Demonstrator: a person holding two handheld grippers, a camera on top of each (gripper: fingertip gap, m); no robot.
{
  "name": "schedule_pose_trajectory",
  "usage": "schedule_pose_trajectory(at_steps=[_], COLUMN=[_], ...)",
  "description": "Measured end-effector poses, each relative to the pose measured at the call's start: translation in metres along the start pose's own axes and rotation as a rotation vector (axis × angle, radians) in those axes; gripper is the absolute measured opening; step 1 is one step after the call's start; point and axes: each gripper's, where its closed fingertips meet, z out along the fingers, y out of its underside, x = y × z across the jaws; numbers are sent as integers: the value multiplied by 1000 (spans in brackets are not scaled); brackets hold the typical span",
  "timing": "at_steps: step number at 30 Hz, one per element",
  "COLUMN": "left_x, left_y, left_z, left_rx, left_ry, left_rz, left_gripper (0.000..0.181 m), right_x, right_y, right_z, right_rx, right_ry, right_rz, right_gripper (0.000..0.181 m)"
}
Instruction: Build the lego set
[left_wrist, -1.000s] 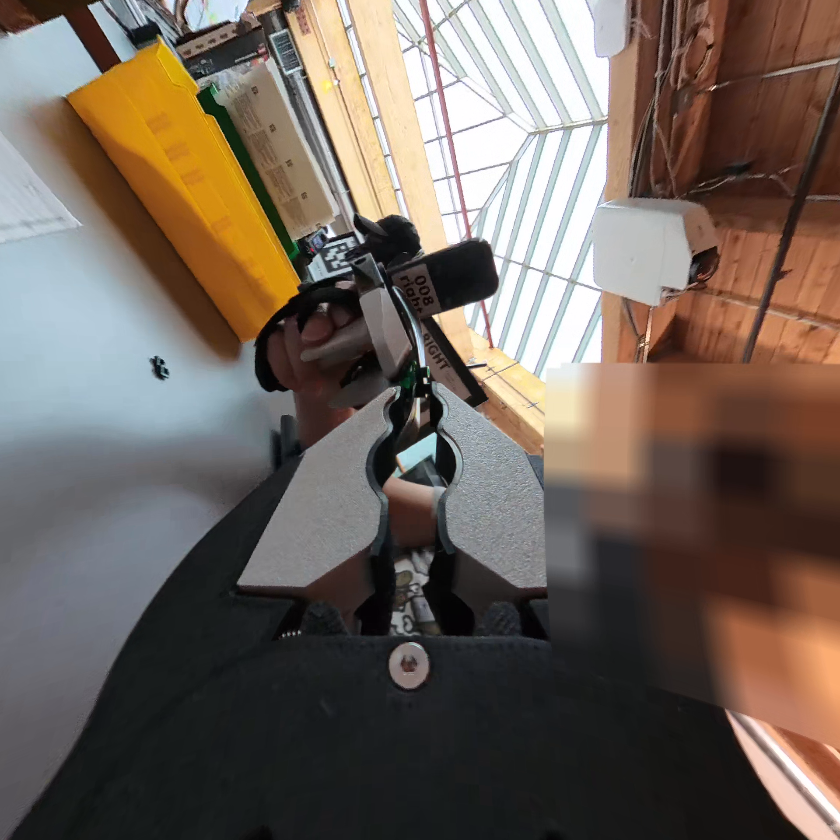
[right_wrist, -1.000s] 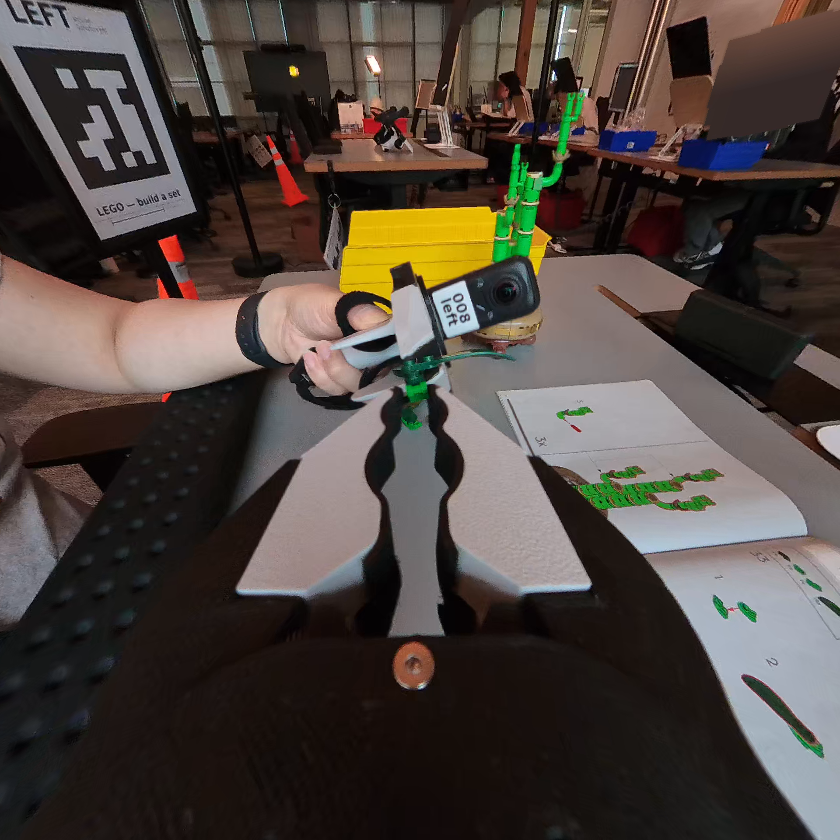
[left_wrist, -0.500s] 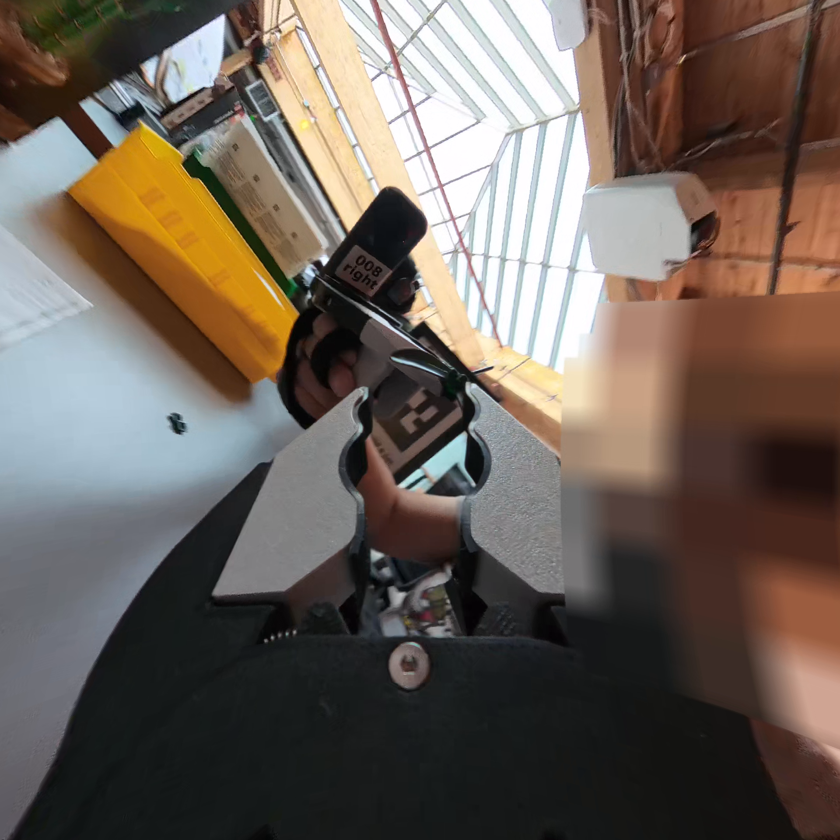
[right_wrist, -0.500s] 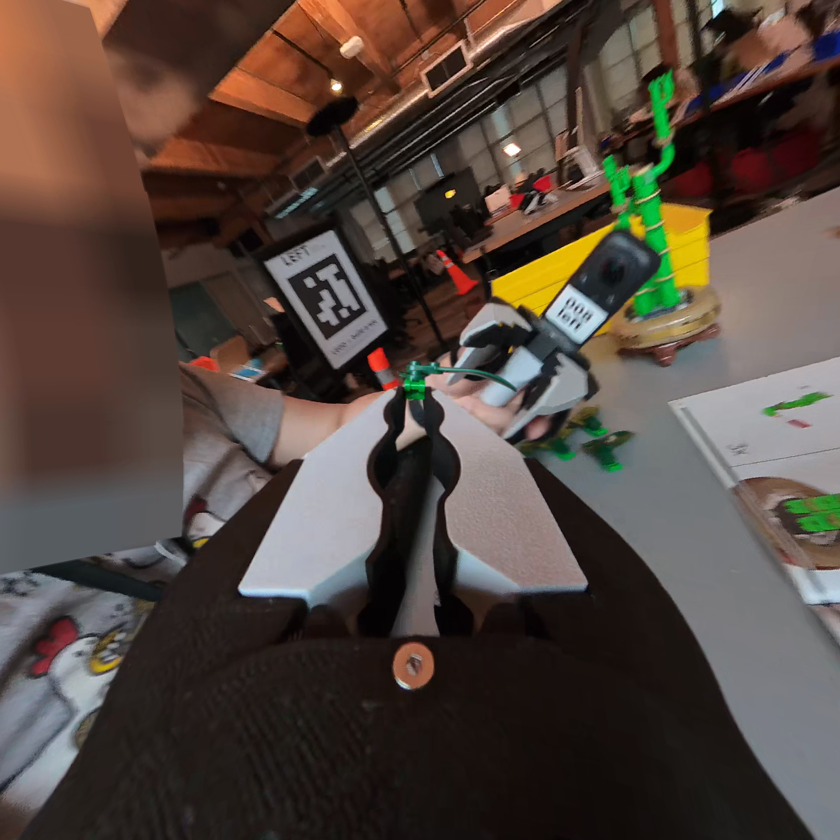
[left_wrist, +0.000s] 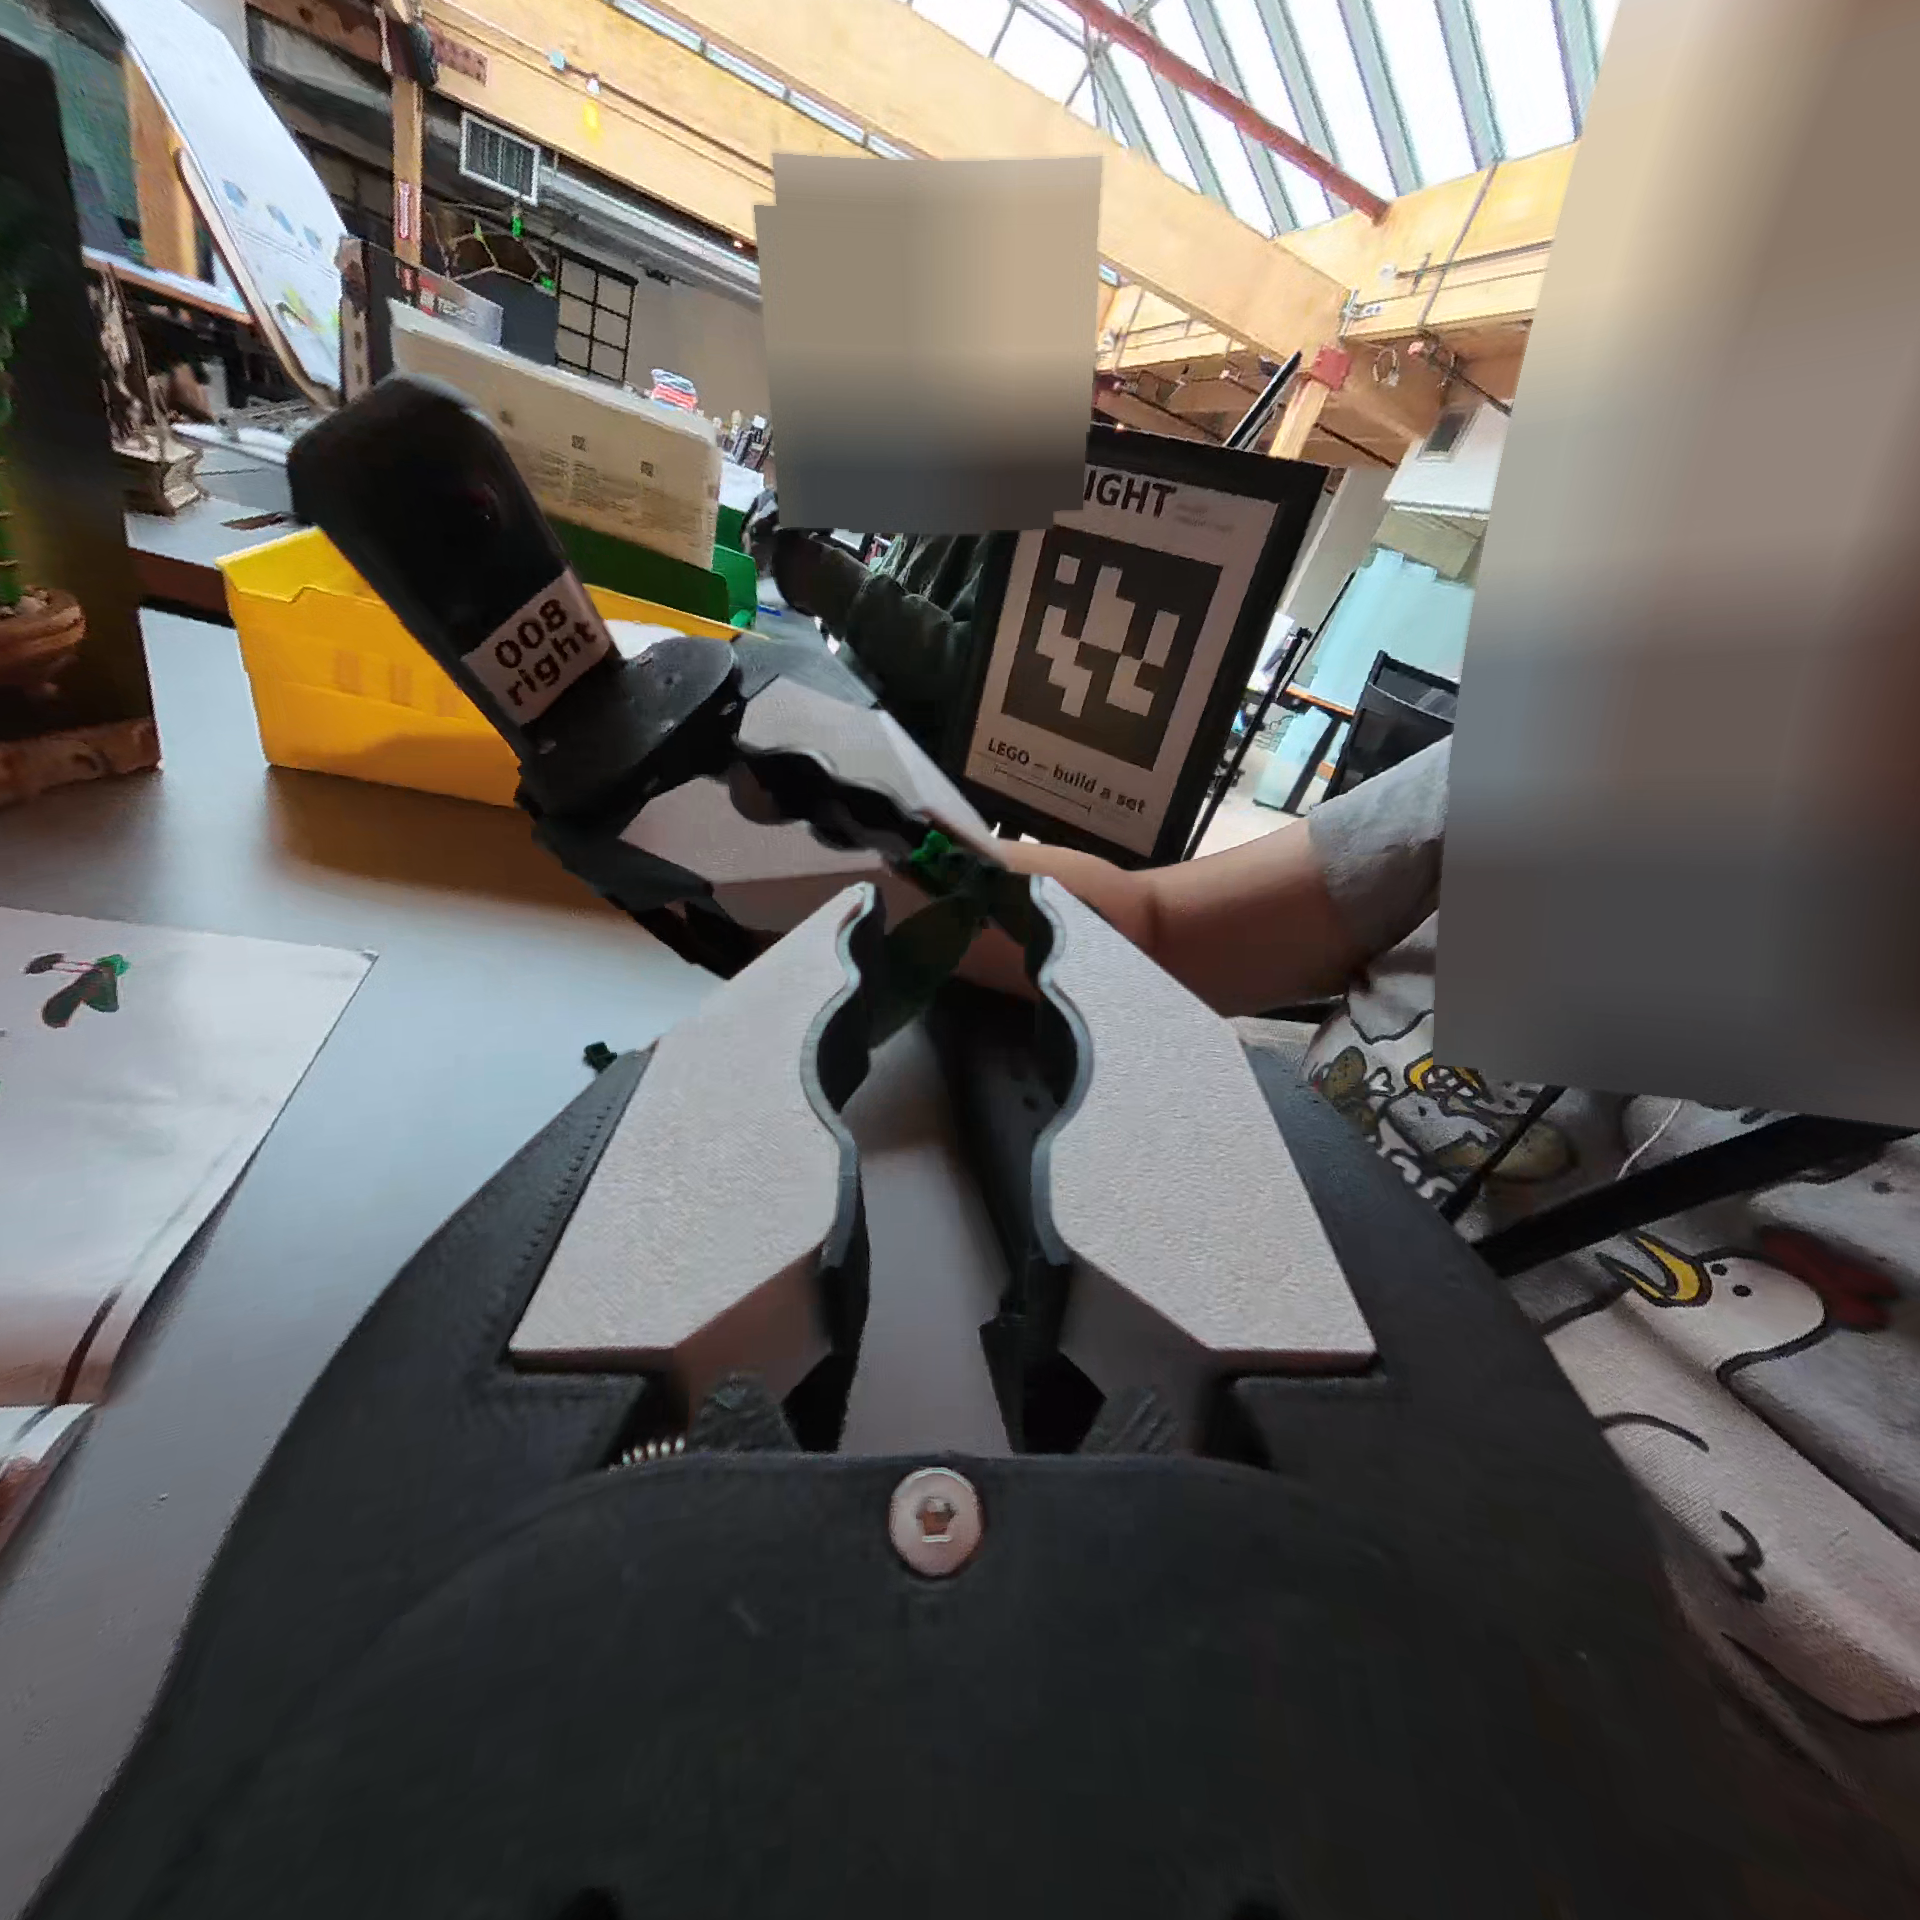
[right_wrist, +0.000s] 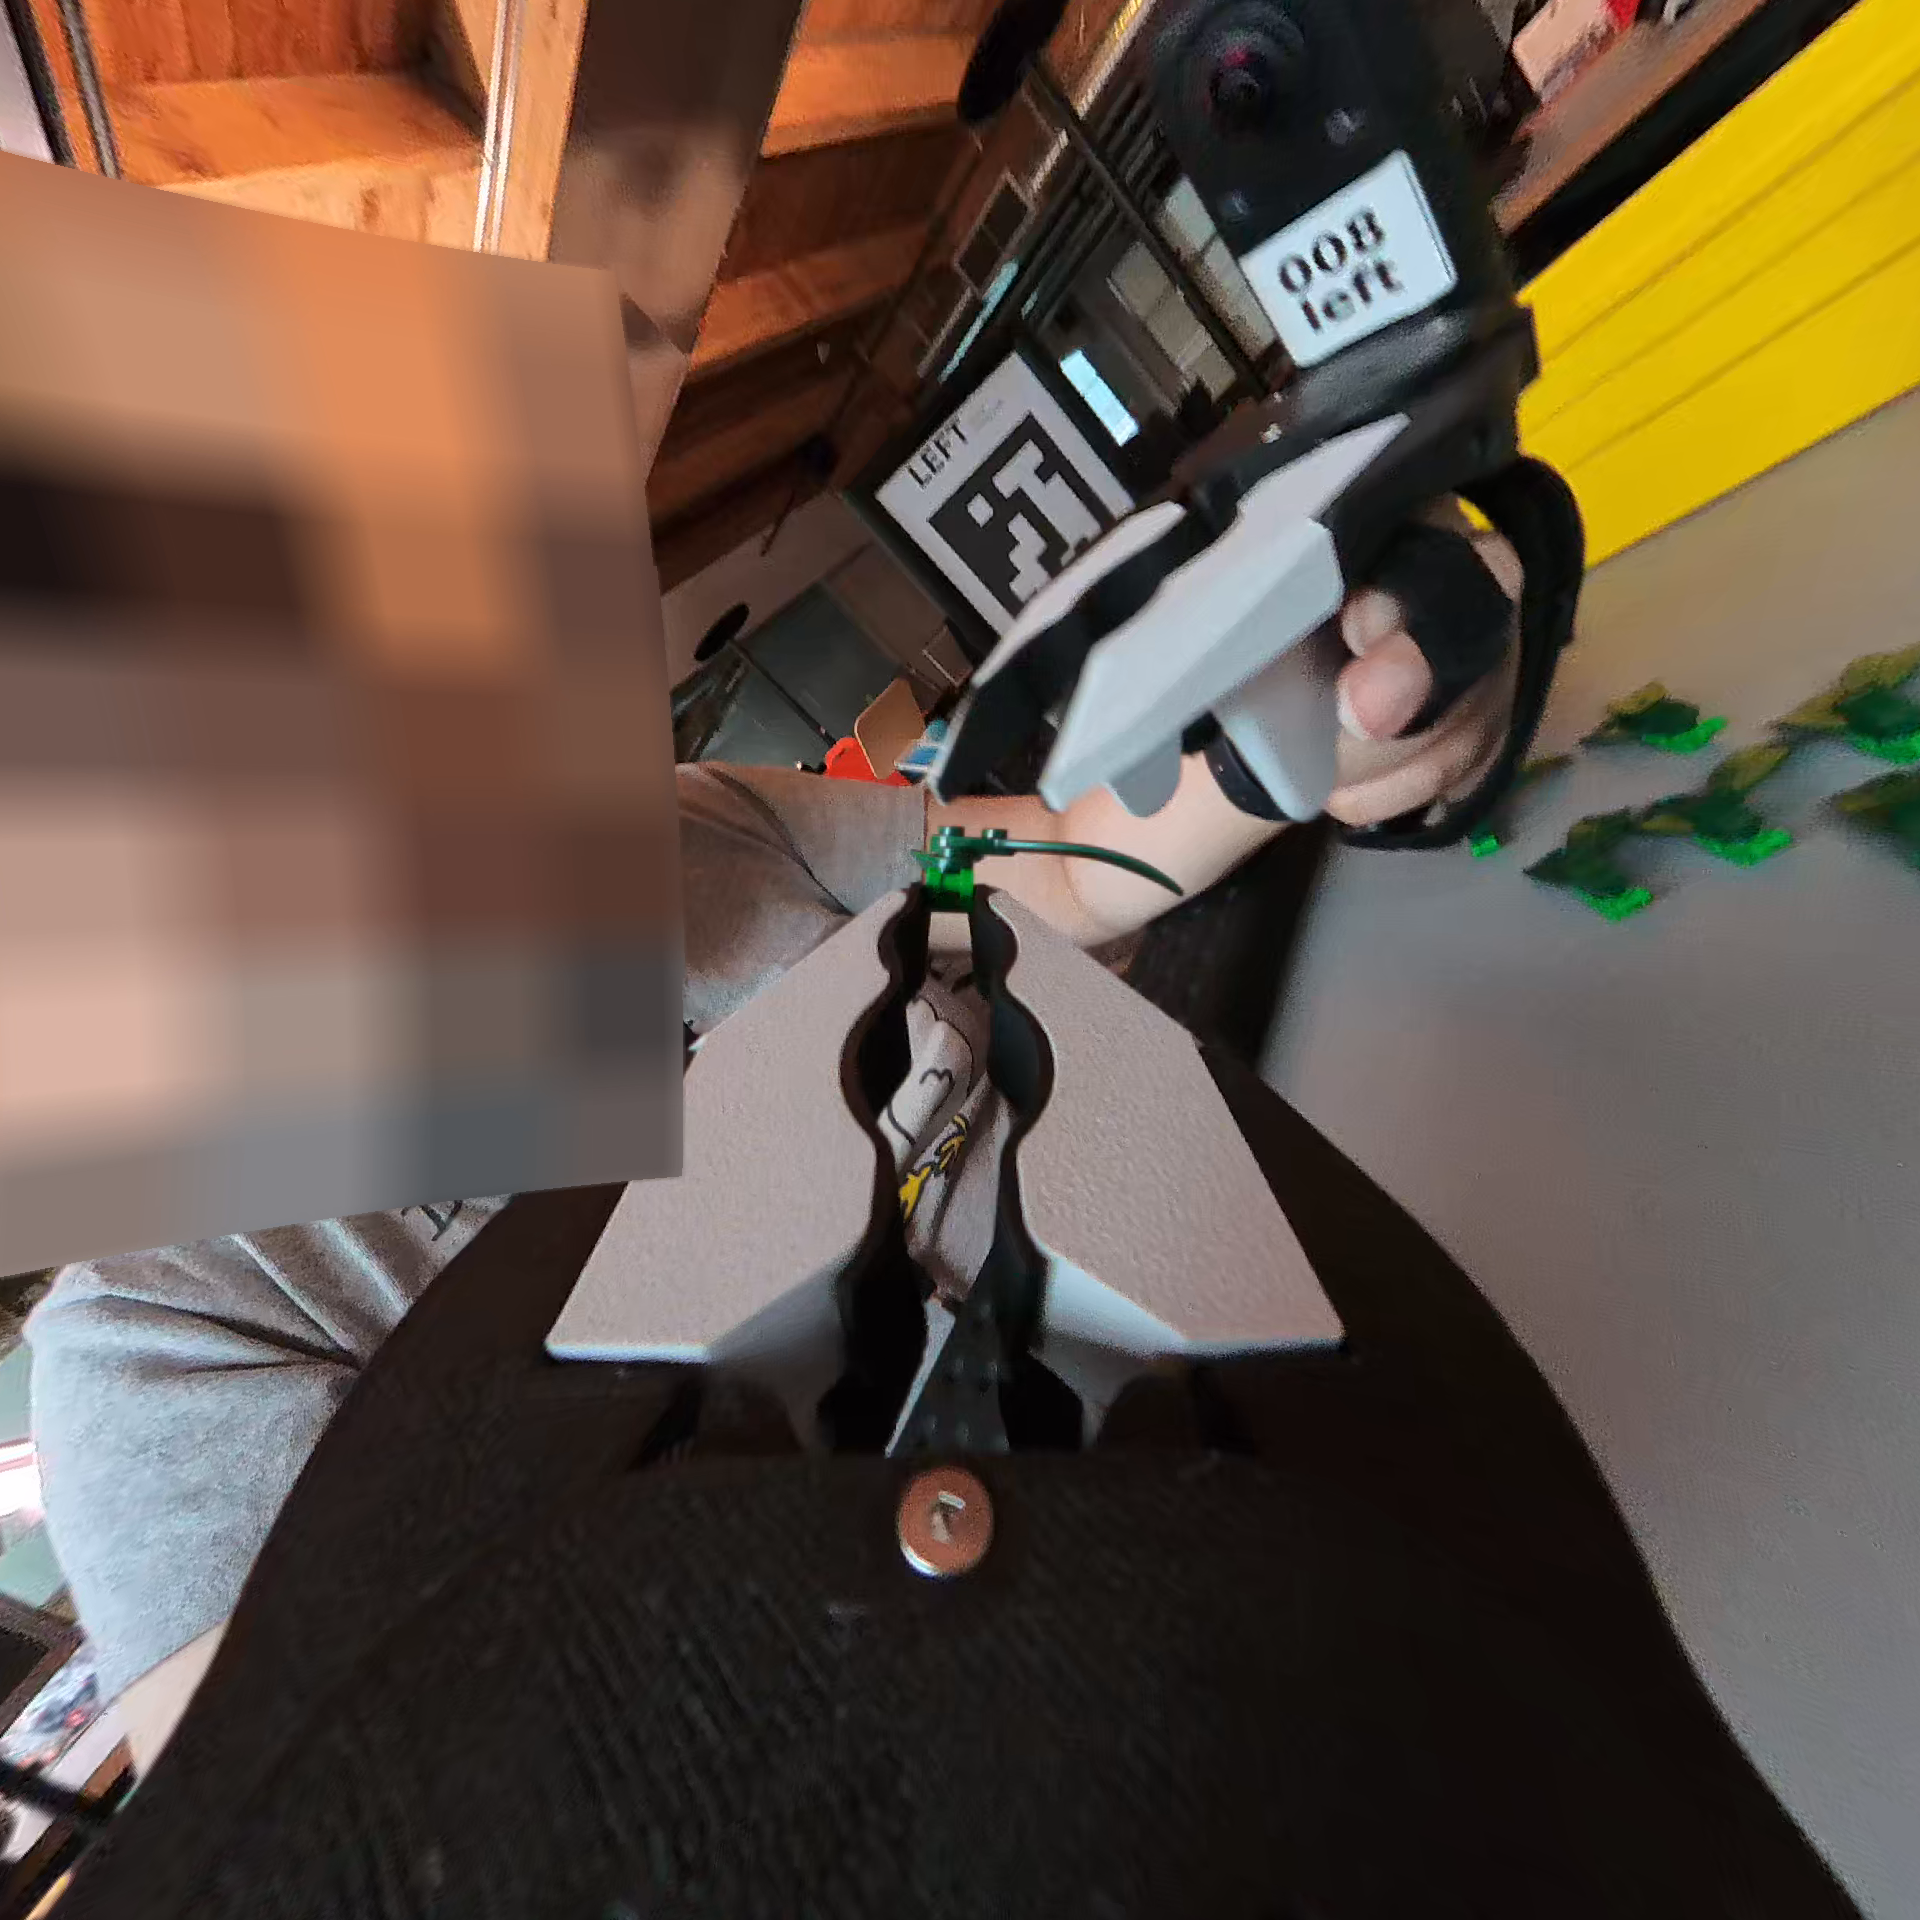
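Note:
My right gripper is shut on a small bright green lego piece with a thin dark green stem that curves off to the right. It is held in the air above the person's lap. My left gripper is open. The right gripper points its tip with the green piece at the left fingertips, and the dark stem hangs blurred between the left fingers without being gripped. In the right wrist view the left gripper sits just above and right of the piece, empty.
A yellow bin stands at the back of the grey table, with a pale box behind it. The open instruction booklet lies at the left. Several loose green leaf pieces lie on the table. A marker sign stands beyond. The grippers are tip to tip, or close to it.
The left gripper has opened and let go of the green piece. Both grippers have swung round toward the person, and the right gripper has kept the piece.

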Motion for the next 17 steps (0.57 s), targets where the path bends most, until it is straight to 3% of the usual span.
schedule_pose_trajectory(at_steps=[1,4,17], left_x=[5,13,6], left_y=[-2,4,22], left_z=[1,2,5], left_rx=[6,-45,-162], left_ry=[18,34,-64], left_rz=[17,64,209], left_gripper=[22,13,7], right_x=[2,4,11], right_y=[3,6,14], right_z=[1,2,2], right_rx=[-16,-27,-66], right_ry=[0,-4,5], right_rz=[8,30,99], right_gripper=[6,6,6])
